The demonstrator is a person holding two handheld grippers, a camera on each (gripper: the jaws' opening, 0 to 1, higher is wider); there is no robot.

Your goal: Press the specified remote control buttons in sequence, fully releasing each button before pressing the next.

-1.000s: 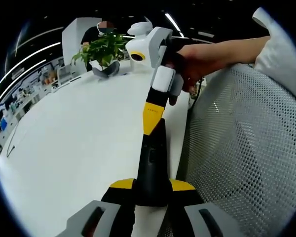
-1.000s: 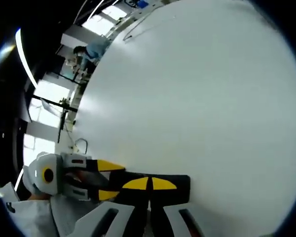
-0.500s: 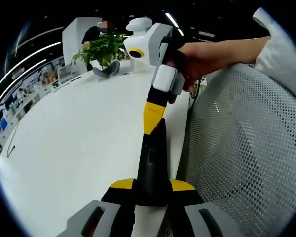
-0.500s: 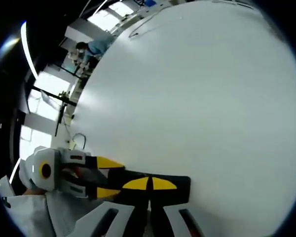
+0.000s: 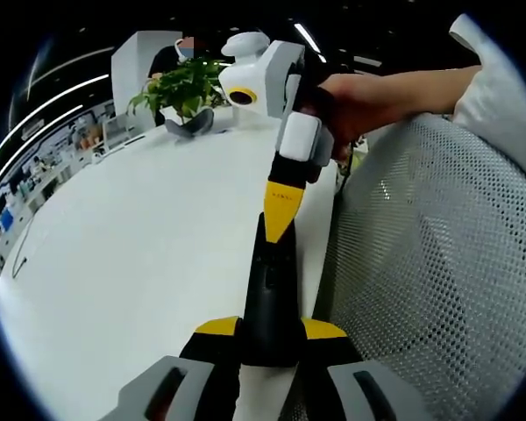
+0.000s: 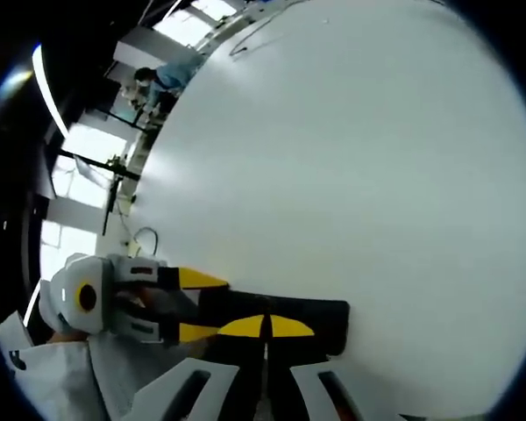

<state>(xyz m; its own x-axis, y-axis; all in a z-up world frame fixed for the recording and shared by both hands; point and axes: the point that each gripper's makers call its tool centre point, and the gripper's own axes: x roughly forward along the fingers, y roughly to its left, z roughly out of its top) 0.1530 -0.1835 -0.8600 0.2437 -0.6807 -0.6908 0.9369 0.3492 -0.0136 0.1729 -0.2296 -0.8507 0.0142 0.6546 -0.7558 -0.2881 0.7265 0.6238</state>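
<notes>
Remote control (image 5: 270, 298): on the worktop (image 5: 131, 254), near its edge
Chair (image 5: 430, 263): just beside that edge
Potted plant (image 5: 182, 88): at the worktop's far end

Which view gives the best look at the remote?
The left gripper view: the remote runs lengthwise up the frame, held between the left gripper fingers, with the right gripper's tip on it. The right gripper view shows the remote side-on behind closed yellow fingers.

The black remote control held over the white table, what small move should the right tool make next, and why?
Probably lift the right tool just off the black remote control before any new press. Its closed yellow tip sits on the remote's top face, so a button may be held down. The left tool clamps the remote's near end above the white table, so it should stay steady.
</notes>
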